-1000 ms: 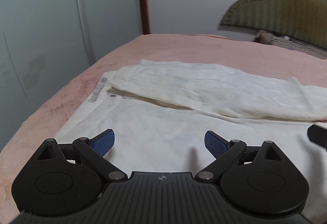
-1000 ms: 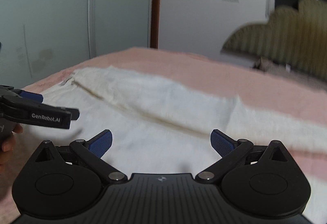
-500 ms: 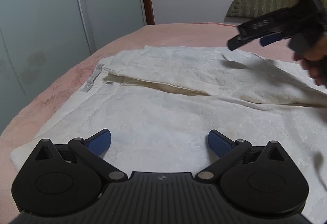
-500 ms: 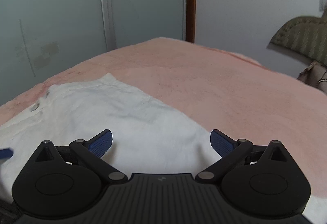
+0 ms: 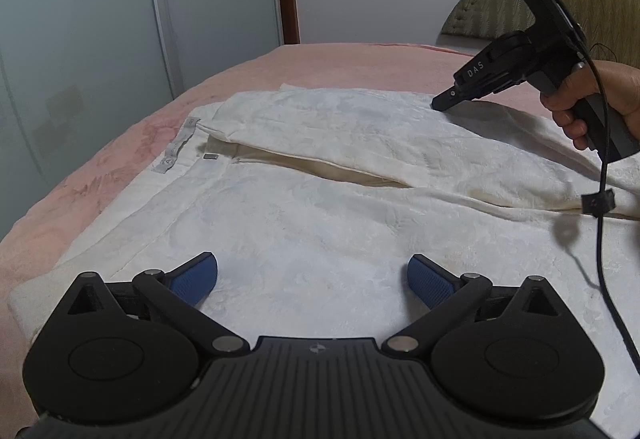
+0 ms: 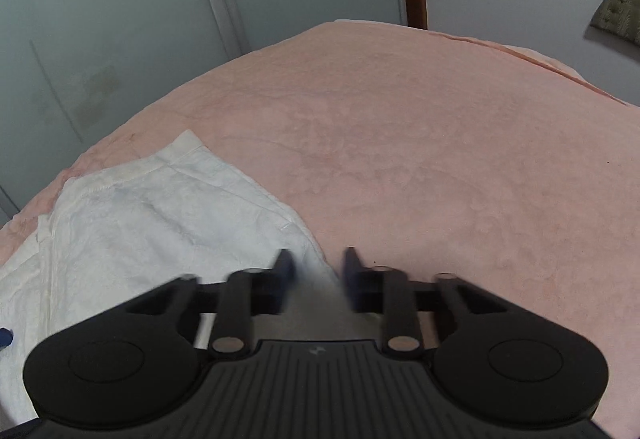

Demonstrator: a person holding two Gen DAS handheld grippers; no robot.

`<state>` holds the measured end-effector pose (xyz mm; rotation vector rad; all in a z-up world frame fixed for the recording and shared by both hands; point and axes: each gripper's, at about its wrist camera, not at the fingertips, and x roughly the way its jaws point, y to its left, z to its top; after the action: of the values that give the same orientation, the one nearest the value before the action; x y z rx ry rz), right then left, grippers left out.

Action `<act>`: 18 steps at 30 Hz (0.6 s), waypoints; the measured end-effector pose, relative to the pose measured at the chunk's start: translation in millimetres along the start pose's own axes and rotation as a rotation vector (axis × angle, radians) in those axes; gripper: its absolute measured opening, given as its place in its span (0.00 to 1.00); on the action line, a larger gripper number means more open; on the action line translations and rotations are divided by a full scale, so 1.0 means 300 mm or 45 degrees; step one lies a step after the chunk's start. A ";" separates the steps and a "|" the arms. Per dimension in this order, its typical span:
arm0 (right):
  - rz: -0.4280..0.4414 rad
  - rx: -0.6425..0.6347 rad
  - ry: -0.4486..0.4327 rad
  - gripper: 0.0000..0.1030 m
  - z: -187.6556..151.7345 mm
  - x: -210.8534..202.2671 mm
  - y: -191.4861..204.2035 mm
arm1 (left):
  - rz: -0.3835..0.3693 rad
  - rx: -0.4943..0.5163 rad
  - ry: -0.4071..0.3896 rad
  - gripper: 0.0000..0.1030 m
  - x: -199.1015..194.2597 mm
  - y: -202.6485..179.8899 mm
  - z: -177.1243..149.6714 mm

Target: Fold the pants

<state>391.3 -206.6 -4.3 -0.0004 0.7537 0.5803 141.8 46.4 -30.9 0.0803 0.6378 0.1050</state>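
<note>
Pink bed [image 6: 440, 143] bears white pants [image 5: 320, 207]; wardrobe [image 5: 100, 39] behind.

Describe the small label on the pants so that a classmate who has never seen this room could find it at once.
Start at the pink bed, where white pants lie spread out. Follow them to the waistband end, nearest the glass wardrobe doors. There a narrow grey label with faint lettering lies flat, the only grey strip on the white cloth.

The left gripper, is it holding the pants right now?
No, the left gripper hangs wide open above the white pants, with nothing between its blue fingertips.
</note>
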 end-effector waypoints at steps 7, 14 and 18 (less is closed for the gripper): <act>-0.236 -0.342 -0.231 0.07 -0.054 -0.155 0.229 | -0.074 -0.141 -0.056 0.96 -0.019 0.062 0.003; -0.246 -0.825 -0.369 0.02 -0.260 -0.439 0.620 | -0.304 -0.784 -0.222 0.97 -0.112 0.336 -0.006; -0.207 -1.002 -0.309 0.02 -0.423 -0.480 0.782 | -0.344 -0.838 -0.190 0.99 -0.125 0.371 0.004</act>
<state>109.3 -105.8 42.5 -0.7000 0.2502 0.6751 104.4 152.2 4.0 -0.6267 0.4349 0.0433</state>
